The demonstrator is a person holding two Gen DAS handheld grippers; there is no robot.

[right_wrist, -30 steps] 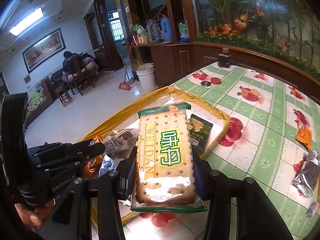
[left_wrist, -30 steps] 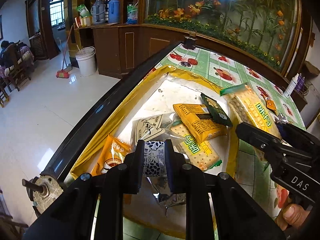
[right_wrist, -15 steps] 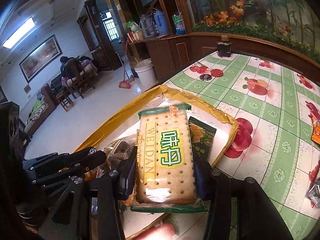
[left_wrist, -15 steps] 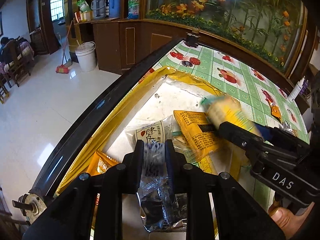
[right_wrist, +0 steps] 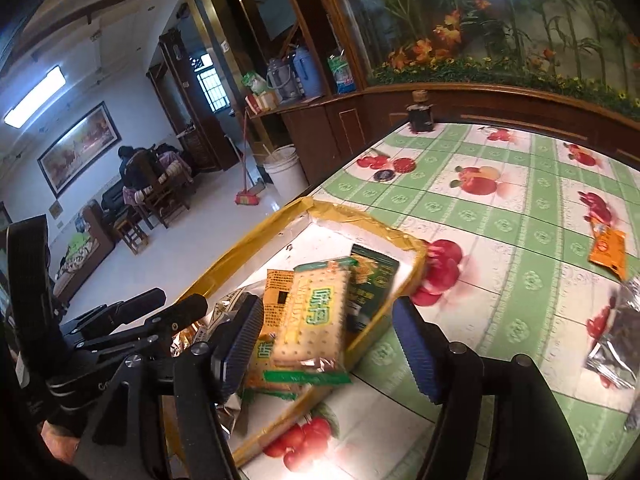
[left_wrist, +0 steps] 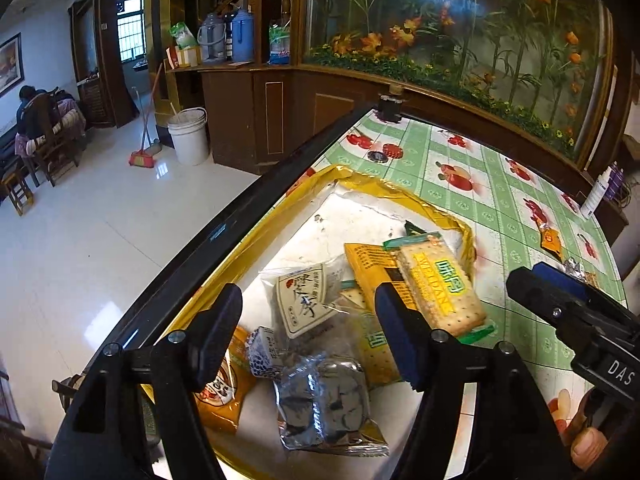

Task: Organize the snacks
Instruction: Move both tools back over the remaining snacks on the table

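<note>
Several snack packets [left_wrist: 320,396], yellow-rimmed tray [left_wrist: 360,178], cracker pack [right_wrist: 312,316]

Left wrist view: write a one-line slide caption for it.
Left gripper opening above a silver packet in the yellow-rimmed tray of snacks; a cracker pack lies on the pile.

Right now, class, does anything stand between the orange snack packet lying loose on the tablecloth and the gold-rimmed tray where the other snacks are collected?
Nothing visible does. The orange snack packet lies alone on the tablecloth, and only bare printed cloth runs from it to the tray. The tray's low raised rim is the one thing to clear.
</note>
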